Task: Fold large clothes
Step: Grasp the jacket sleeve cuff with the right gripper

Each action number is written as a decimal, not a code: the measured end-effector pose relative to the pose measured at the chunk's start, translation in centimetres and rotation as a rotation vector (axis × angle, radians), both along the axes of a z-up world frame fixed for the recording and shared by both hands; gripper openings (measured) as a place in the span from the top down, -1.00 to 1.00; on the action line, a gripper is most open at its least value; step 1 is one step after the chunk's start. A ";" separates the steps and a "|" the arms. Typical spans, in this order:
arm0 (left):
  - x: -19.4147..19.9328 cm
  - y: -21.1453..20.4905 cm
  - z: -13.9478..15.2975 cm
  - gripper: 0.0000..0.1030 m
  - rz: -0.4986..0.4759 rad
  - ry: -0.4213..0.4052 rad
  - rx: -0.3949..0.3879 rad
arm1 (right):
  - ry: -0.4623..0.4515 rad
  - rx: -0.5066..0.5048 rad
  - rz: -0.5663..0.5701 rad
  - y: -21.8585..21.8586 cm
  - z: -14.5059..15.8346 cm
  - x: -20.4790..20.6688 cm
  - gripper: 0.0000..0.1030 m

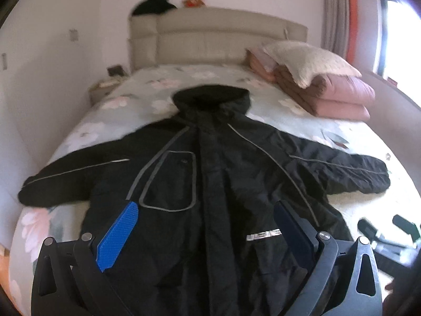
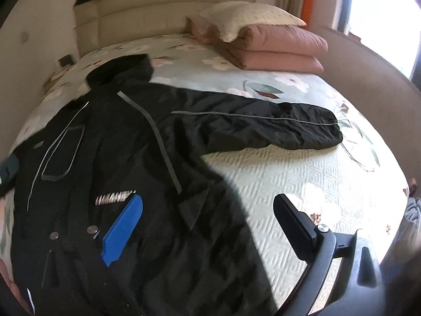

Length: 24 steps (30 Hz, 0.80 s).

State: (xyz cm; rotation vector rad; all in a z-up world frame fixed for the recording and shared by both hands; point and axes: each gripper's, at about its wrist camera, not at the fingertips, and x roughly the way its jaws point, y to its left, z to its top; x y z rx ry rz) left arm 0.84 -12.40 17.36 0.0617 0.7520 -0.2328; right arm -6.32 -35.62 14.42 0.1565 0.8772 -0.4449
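the jacket [image 1: 210,173] lay face up on the bed [image 2: 289,173], hood toward the headboard, long axis running straight away from both grippers, sleeves spread sideways. the left gripper [image 1: 208,226] hung wide open and empty above the hem, centred on the zip. the right gripper [image 2: 208,223], equally open and empty, stood nearer the right sleeve [image 2: 263,129], likely first to fold.

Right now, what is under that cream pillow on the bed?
The pillow lies on a stack of folded pink quilts, which sits on the floral bedspread. Whatever lies between or beneath the quilts is covered.
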 end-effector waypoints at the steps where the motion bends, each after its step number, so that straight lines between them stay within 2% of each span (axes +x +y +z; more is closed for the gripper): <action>1: 0.5 -0.4 0.4 -0.99 -0.017 0.023 0.004 | 0.001 0.015 -0.015 -1.0 0.5 0.3 -0.93; 4: 2.1 -1.8 2.1 -0.99 -0.063 0.099 0.024 | 0.010 0.061 -0.079 -4.8 2.5 0.7 -0.93; 8: 3.2 -3.7 3.3 -0.99 -0.161 0.223 0.006 | 0.033 0.130 -0.161 -11.0 4.8 0.7 -0.94; 11: 4.4 -6.6 2.9 -0.99 -0.252 0.318 0.004 | 0.033 0.174 -0.256 -17.2 5.7 -0.1 -0.94; 13: 5.1 -8.9 2.5 -0.99 -0.272 0.331 0.022 | 0.017 0.189 -0.319 -21.2 5.6 -0.6 -0.93; 15: 6.1 -11.3 2.1 -0.99 -0.281 0.323 0.040 | 0.014 0.204 -0.381 -25.1 4.7 -0.7 -0.93; 19: 8.6 -17.1 1.2 -0.99 -0.295 0.285 0.081 | 0.014 0.264 -0.418 -31.4 1.3 0.6 -0.93; 21: 9.7 -19.5 0.5 -0.99 -0.299 0.279 0.084 | 0.024 0.290 -0.430 -33.9 -0.9 1.5 -0.85; 23: 11.2 -22.1 -0.8 -0.99 -0.286 0.313 0.081 | 0.040 0.351 -0.454 -36.9 -3.4 2.4 -0.65; 24: 12.1 -23.4 -1.6 -0.99 -0.277 0.336 0.065 | 0.039 0.390 -0.462 -38.2 -4.5 2.8 -0.63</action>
